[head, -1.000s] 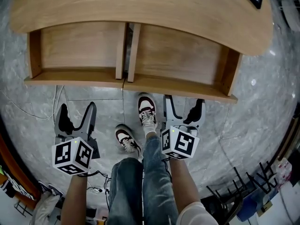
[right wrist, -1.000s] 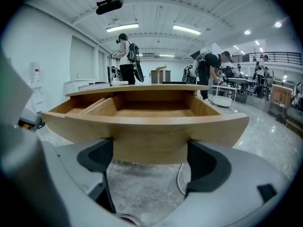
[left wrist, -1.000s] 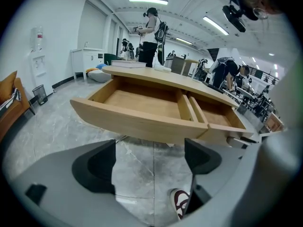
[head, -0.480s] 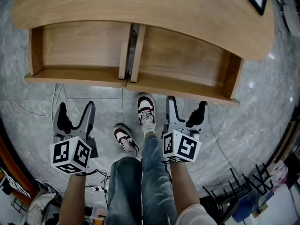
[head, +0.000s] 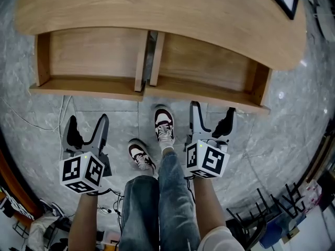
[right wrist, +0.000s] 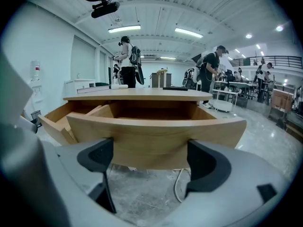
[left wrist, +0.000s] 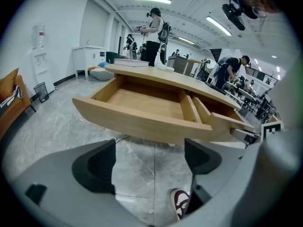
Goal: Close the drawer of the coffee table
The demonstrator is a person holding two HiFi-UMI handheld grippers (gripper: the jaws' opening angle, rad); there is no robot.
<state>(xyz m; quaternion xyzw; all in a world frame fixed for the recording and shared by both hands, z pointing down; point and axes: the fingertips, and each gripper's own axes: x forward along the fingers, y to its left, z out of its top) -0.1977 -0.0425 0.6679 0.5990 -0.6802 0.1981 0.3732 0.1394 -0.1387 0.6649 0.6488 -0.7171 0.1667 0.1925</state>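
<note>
Two drawers stand pulled out of the bench [head: 157, 9] toward you, left drawer [head: 89, 88] and right drawer [head: 209, 99]; your left hand-held gripper [head: 87, 120] and right hand-held gripper [head: 212, 110] gape wide and empty near the fronts, so press mid-front, squarely, and push straight in.

Right gripper [head: 212, 110] nearer drawer [head: 209, 69]

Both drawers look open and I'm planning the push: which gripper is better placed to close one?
Right. The right gripper, jaws open, sits almost against the right drawer front; the left gripper, also open, hangs farther back from the left drawer.
</note>
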